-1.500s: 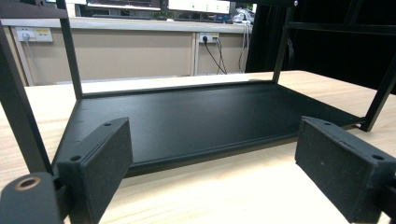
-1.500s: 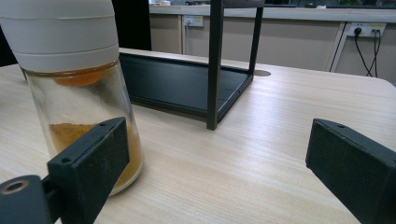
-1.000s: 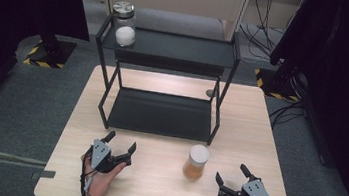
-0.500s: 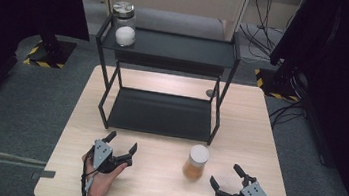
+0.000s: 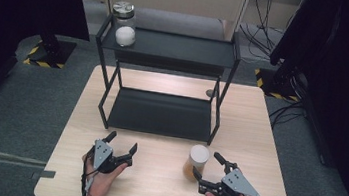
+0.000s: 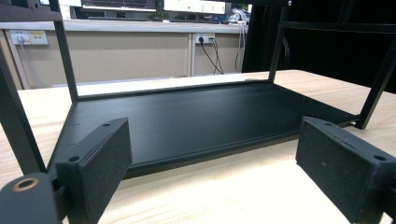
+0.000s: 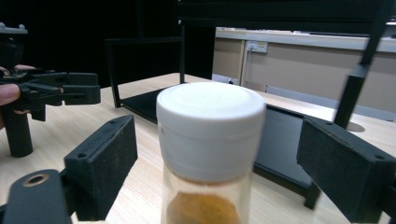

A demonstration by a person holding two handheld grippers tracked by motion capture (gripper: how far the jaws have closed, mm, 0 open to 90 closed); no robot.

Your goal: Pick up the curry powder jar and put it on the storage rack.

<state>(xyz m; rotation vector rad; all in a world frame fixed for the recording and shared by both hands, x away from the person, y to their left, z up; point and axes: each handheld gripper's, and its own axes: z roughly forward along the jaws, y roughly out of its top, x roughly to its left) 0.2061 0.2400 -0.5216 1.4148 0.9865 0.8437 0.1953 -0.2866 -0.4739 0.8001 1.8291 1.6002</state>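
My right gripper (image 5: pixel 205 168) has come forward to the jar (image 5: pixel 197 162) since a second ago, and its jaws have just been closing in; the jar now stands between them, yet in the right gripper view both pads (image 7: pixel 102 165) are clear of the jar (image 7: pixel 210 154), so I hold nothing. The jar, white-lidded with orange-brown stuff inside, stands upright on the table (image 5: pixel 162 182) just before the rack's (image 5: pixel 160 114) right front leg. My left gripper (image 5: pixel 121 148) rests near the front edge, jaws wide apart and empty, facing the rack's lower shelf (image 6: pixel 187 121). The table is pale wood on grey carpet. A second jar (image 5: pixel 123 24) stands on the rack's top shelf, at its left end. Behind are a beige wall with sockets and dark curtains on both sides.
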